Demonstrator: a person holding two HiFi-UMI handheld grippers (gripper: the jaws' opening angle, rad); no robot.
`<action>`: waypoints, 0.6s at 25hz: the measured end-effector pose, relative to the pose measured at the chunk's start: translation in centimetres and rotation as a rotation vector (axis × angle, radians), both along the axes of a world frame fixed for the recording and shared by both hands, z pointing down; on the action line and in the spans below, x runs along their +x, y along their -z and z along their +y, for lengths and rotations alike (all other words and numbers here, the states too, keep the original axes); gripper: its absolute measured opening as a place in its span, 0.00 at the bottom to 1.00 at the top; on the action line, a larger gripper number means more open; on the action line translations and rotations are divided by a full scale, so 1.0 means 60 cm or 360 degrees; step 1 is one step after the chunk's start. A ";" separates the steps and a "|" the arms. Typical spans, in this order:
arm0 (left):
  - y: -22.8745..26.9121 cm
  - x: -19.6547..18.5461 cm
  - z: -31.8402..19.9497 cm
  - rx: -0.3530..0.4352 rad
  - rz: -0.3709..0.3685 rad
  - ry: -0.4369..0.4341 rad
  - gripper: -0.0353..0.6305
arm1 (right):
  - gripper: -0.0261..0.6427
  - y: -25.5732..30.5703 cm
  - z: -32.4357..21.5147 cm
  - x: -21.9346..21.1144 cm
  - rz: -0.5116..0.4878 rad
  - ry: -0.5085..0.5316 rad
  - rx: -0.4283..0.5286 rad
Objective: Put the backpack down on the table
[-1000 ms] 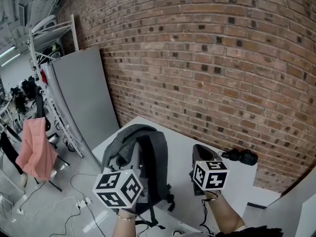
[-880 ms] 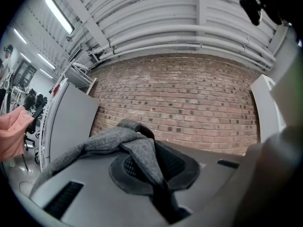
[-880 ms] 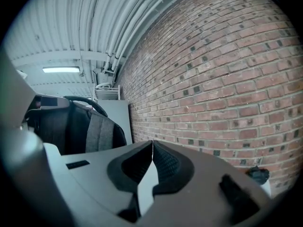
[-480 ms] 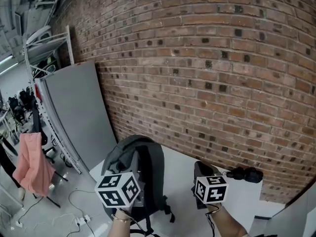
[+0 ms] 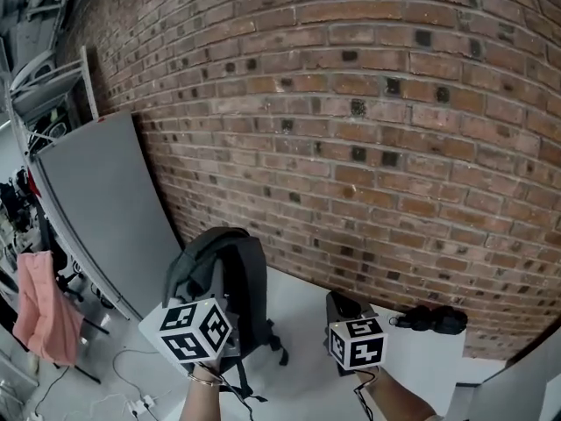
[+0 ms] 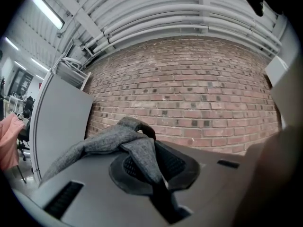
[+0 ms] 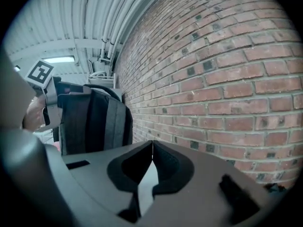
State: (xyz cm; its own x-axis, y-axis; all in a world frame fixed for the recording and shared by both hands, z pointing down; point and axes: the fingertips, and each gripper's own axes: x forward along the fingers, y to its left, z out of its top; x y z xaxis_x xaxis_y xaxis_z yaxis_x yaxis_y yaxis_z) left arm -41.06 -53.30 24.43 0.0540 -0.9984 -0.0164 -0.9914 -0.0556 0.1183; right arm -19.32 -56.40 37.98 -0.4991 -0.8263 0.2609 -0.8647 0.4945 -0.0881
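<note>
Red brick wall is backing the white table. My left gripper is clenching the dark grey fabric backpack by its strap, upright and seemingly at the table's left end. My right gripper is sitting clenched, empty.

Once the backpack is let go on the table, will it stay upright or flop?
Probably flops: its grey strap folds limply in the left gripper. The backpack looks tall and narrow, so it may tip on the table.

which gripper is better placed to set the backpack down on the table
Left. The left gripper is shut on the grey strap of the backpack, carrying it beside the white table. The right gripper is shut on nothing, apart from the backpack.
</note>
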 end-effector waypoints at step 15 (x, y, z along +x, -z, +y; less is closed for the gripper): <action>-0.107 0.057 -0.004 -0.0145 0.0084 0.0012 0.11 | 0.08 -0.046 -0.025 -0.005 -0.0096 0.0059 -0.0115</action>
State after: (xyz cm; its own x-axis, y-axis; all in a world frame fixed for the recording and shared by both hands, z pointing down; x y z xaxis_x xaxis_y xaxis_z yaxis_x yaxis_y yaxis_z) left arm -37.64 -53.53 30.84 0.0481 -0.9962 0.0719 -0.9840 -0.0349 0.1749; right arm -19.64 -57.92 40.73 -0.5454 -0.7873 0.2876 -0.8381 0.5162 -0.1763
